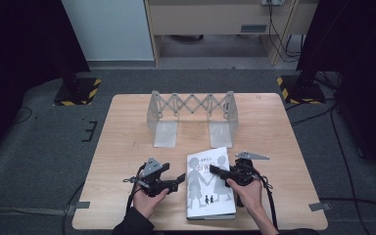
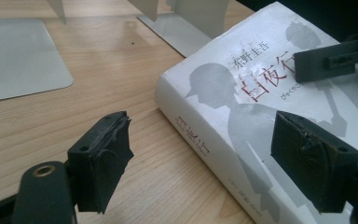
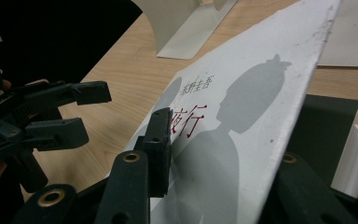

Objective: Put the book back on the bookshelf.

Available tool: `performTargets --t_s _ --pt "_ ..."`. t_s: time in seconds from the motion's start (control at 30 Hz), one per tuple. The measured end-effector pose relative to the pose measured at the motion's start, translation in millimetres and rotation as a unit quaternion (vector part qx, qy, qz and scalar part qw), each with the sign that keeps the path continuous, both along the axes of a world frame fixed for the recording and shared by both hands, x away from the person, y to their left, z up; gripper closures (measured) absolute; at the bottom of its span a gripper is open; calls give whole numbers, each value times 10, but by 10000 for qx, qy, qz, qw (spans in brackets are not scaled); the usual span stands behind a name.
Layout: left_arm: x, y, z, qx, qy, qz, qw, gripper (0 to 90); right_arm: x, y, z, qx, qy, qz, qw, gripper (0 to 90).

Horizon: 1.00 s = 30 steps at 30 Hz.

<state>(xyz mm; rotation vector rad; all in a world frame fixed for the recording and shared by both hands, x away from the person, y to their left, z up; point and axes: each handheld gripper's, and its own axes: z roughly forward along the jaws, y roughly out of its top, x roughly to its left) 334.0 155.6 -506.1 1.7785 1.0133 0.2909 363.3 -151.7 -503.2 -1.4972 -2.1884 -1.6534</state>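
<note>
The wooden counter (image 1: 127, 147) is carrying an expanding metal book rack (image 1: 192, 117) at its far middle, its two end plates standing upright with a scissor lattice between them. The rack is holding nothing between its plates.

A thick white hardcover book (image 1: 208, 183) is lying nearer the person, in front of the rack's right plate and clear of it. Its cover is showing grey silhouettes of figures holding hands, with a smaller dark pair below them. The title is printed in red East Asian characters, with a line of smaller black characters above it; red characters are also running down the spine.

The right tool (image 3: 214, 163) is reaching in from the book's right edge. Its jaws are gripping the front cover, one on top of it and one beneath, and the cover is standing lifted off the page block, with the dark endpaper showing under it.

The left tool (image 2: 200, 154) is sitting just left of the book, pointing at its spine. Its jaws are standing open and are holding nothing; one is hanging over the counter and the other over the cover's near corner.
</note>
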Motion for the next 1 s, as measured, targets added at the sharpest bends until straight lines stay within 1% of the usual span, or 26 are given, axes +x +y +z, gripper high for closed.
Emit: performTargets --t_s 0.03,0.1,0.2,0.27,0.3,0.33,0.4,0.47,0.63,0.7,0.77,0.83,0.9,0.93,0.97,1.0 --pt "0 0 0 0 0 0 10000 192 0 0 0 0 0 0 10000 642" --pt "-5 -14 12 -39 -22 -19 10000 192 -13 3 38 47 -31 -13 10000 669" --pt "-14 -55 21 -160 12 -122 9998 192 -23 0 78 157 -48 1 9999 701" --pt "-17 -71 18 -193 38 -154 9997 192 -26 -2 92 183 -75 30 9998 710" --pt "-24 -97 11 -202 49 -198 9996 192 -36 -3 121 282 -119 34 9995 729" --pt "-24 -97 11 -202 49 -198 9996 192 -40 -2 135 308 -136 44 9994 733" --pt "-33 -134 -4 -217 73 -297 9993 189 -42 2 160 332 -166 86 9993 734" --pt "-37 -155 -19 -190 97 -323 9993 184 -44 4 178 268 -196 106 9994 734" --pt "-47 -207 -65 -100 164 -414 9990 179 -41 -14 190 128 -83 119 9998 740" --pt "-49 -231 -79 -32 185 -454 9988 179 -42 -19 197 113 -102 145 9998 747" --pt "-51 -245 -91 -39 194 -465 9987 178 -46 -20 210 151 -116 176 9997 763" --pt "-52 -252 -97 -38 194 -472 9987 177 -54 -23 220 288 -60 191 9994 783" --pt "-61 -277 -111 6 198 -506 9985 177 -58 -22 229 384 -68 192 9991 798" --pt "-64 -286 -117 -26 197 -523 9984 175 -66 -18 243 415 -64 191 9989 801" --pt "-64 -286 -117 -26 197 -523 9984 168 -75 -18 255 406 -114 210 9989 804" --pt "-67 -288 -118 -86 207 -521 9984 166 -84 -21 266 432 -132 214 9988 808"
